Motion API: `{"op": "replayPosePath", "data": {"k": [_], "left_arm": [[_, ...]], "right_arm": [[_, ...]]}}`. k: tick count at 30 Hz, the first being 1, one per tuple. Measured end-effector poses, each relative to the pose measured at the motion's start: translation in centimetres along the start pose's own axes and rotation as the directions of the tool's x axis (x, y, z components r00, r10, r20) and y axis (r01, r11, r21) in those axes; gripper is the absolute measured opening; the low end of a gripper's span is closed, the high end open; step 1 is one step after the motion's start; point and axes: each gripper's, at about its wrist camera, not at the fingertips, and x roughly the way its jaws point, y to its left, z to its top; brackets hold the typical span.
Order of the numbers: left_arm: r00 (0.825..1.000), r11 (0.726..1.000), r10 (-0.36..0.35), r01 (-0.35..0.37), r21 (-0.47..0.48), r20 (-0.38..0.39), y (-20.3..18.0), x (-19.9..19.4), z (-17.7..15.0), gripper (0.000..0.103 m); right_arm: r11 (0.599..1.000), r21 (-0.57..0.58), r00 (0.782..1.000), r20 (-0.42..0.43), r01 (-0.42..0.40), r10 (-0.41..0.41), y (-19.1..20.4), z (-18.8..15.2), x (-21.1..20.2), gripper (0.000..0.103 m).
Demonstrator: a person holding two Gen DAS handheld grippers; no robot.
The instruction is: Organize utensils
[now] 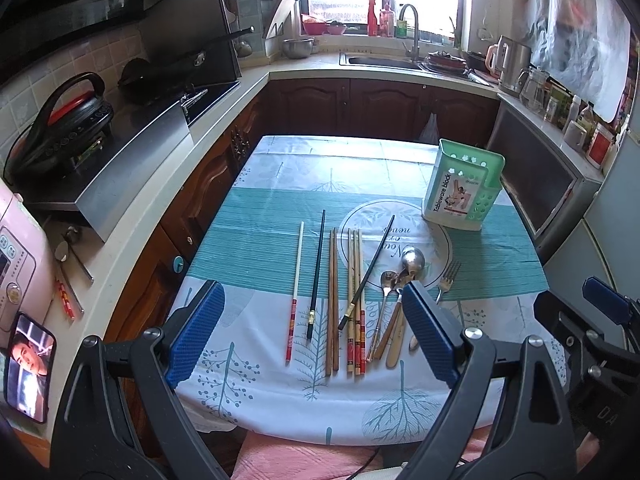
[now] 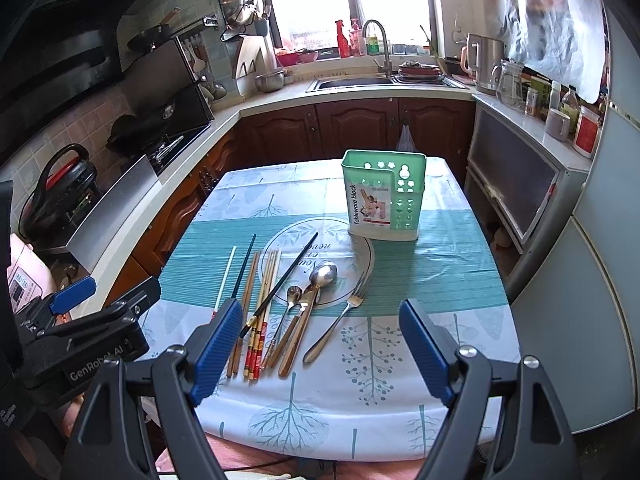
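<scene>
The small table under a smooth white-and-teal printed cloth (image 2: 440, 280) stands close between a pale counter with dark wood cabinets (image 2: 180, 216) on the left and a grey appliance (image 2: 520, 188) on the right; its near edge and right half are bare. The left gripper (image 1: 312, 332) and the right gripper (image 2: 320, 344) both hang over the near edge, their ribbed blue pads spread wide, gripping nothing.

The utensils lie in a row on the near left half: a white chopstick with a red end (image 1: 295, 292), a straight black chopstick (image 1: 317, 276), brown wooden chopsticks (image 1: 333, 300), pale bamboo chopsticks with red printed ends (image 1: 356, 300), and a second black chopstick (image 1: 368, 272) lying slantwise across the bamboo ones. Beside them are a large shiny steel spoon (image 2: 324, 274) and a small steel spoon (image 2: 294, 294), seemingly with wooden handles, though they overlap. A steel fork (image 2: 340, 320) lies apart to the right.

The perforated mint-green plastic tableware holder (image 2: 382, 196) stands upright farther back on the right.
</scene>
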Motion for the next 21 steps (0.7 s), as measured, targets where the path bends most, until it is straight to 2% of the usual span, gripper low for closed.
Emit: {"op": "replayPosePath", "data": {"k": [3, 7, 11, 17, 21], "left_arm": [[1.000, 1.000, -0.014, 0.014, 0.005, 0.008, 0.1, -0.5, -0.1, 0.090], [0.999, 0.998, 0.025, -0.027, 0.051, 0.036, -0.7, -1.5, -0.3, 0.090], [0.999, 0.998, -0.006, 0.003, 0.066, 0.044, -0.8, -2.5, -0.5, 0.090], [0.999, 0.997, -0.047, 0.046, 0.065, 0.015, -0.9, -3.7, -0.9, 0.090], [0.993, 0.992, -0.117, 0.118, 0.051, -0.031, -0.6, -3.6, -0.8, 0.090]], "right_arm": [[1.000, -0.001, 1.000, 0.009, 0.011, -0.011, 0.1, 0.0, -0.4, 0.081], [1.000, 0.003, 0.999, 0.029, 0.021, -0.021, 0.3, -0.1, -1.1, 0.081], [1.000, 0.000, 0.999, 0.041, 0.024, -0.024, 0.5, -0.3, -1.7, 0.081], [1.000, 0.002, 0.997, 0.075, 0.024, -0.024, 0.6, -0.6, -3.1, 0.081], [1.000, 0.011, 0.995, 0.096, 0.018, -0.019, 0.3, -0.7, -3.9, 0.081]]}}
